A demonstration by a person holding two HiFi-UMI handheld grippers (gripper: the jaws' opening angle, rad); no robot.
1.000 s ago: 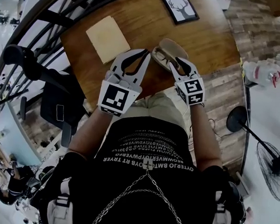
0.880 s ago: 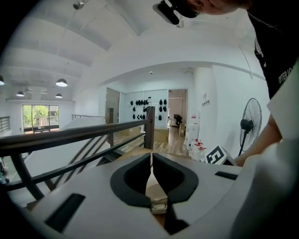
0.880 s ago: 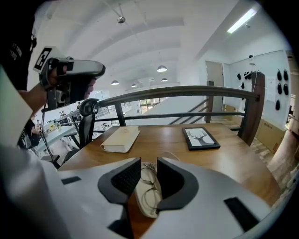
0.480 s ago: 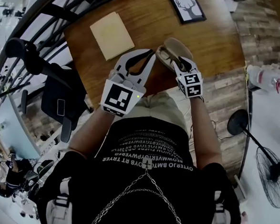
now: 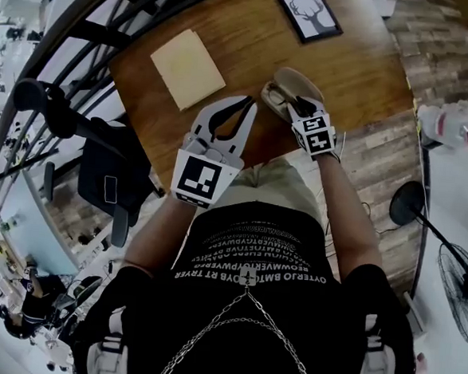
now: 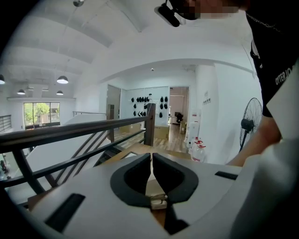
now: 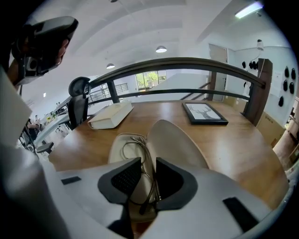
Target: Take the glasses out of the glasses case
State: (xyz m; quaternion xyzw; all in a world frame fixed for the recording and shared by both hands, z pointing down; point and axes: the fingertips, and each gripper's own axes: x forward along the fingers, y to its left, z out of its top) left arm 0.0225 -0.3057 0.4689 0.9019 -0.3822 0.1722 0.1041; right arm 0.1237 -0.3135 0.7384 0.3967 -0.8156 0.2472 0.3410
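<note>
- While my right gripper [image 7: 148, 161] hung over the open glasses case [image 7: 180, 135] at the lower middle of its own view, its jaws stood wide apart. They gripped nothing, though the thin wire of the glasses [image 7: 148, 179] ran up between them.
- The glasses lay in the tray of the case, left of the open lid, on the table [image 7: 243, 149]. In the head view that spot was right of centre, in the upper half.
- My left gripper [image 6: 152, 158] had its jaws closed together on nothing, held in the air to the left of the case.
- As I judged it, the step in hand was the pinch. The pads belonged on the folded temples, not the lenses, and centred so both met the wire together.
- A gentle close and a straight lift seemed best. The left could pin the tray if the case dragged.
</note>
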